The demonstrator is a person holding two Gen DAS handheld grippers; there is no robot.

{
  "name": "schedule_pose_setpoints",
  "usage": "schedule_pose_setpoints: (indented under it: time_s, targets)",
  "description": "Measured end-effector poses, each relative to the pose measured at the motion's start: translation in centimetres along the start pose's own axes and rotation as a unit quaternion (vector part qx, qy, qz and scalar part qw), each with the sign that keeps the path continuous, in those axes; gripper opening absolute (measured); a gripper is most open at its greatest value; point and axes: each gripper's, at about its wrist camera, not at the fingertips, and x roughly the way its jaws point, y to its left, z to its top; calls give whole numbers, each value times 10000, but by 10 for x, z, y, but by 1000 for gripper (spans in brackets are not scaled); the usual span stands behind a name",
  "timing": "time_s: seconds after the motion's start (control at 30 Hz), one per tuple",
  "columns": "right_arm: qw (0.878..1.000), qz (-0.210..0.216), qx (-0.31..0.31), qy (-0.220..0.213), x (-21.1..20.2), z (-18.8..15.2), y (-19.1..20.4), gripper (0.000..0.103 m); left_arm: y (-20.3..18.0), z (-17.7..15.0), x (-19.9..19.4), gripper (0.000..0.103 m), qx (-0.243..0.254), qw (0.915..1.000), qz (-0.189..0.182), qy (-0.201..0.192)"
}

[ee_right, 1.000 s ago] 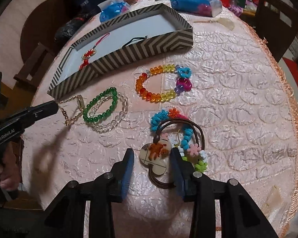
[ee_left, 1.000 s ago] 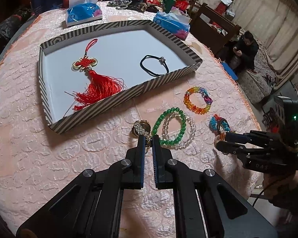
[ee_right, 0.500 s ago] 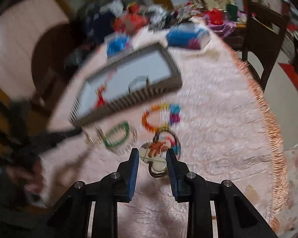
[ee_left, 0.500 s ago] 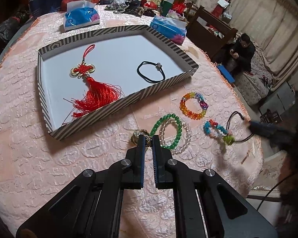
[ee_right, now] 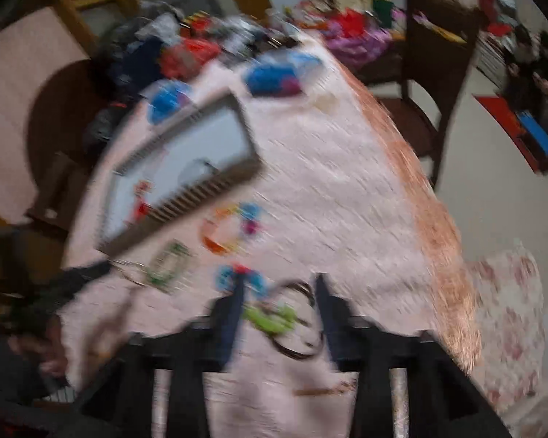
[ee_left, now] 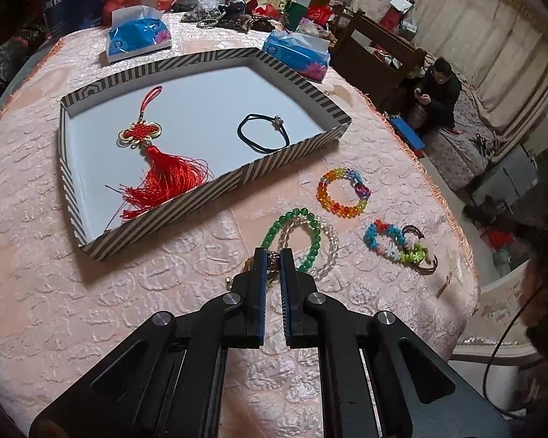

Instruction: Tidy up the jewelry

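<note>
A striped tray (ee_left: 292, 151) holds a red tassel knot (ee_left: 157, 171) and a black hair tie (ee_left: 263, 133). On the pink cloth lie a green bead bracelet (ee_left: 312, 235) over a clear one, a rainbow bracelet (ee_left: 341, 191), and a blue-green bead bracelet with a brown cord (ee_left: 402, 244). My left gripper (ee_left: 272, 255) is shut on a gold chain piece, just above the cloth beside the green bracelet. My right gripper (ee_right: 277, 288) is open and empty above the brown cord (ee_right: 296, 343); its view is blurred.
Two blue tissue packs (ee_left: 139, 36) (ee_left: 297, 54) stand behind the tray, with clutter at the table's far end. The table edge (ee_left: 453, 219) runs close on the right. A person (ee_left: 436, 91) sits on the floor beyond it.
My right gripper let go of the brown cord with its charm, opened and pulled back and up. My left gripper, shut on the gold chain, rose a little.
</note>
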Motion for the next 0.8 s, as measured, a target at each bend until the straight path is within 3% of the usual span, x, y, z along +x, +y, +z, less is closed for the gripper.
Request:
schedule_pose_setpoints:
  time_s: [0.13,0.37,0.53,0.6,0.63,0.8]
  targets:
    - [9997,-145,122,123,17,-18,-22,43,3,-2,-2,6,-24,10000,52,7]
    - [9942,-459,-805,538,48,-34,-13,43,2,-4,0,6,-10,9999,92,57]
    - [9825,-854,-1623,328,58,-46,2,42,2,-3,1,6,-19,9999,118,84]
    - [9825,-829,-1647,271,59,-47,1,38,1,-3,1,6,-17,9999,120,81]
    - [9806,-837,-1755,240,59,-49,2,29,2,-3,2,6,-17,9999,119,83]
    - [9837,-760,-1622,172,41,-43,5,29,2,-2,1,6,-49,9999,108,62]
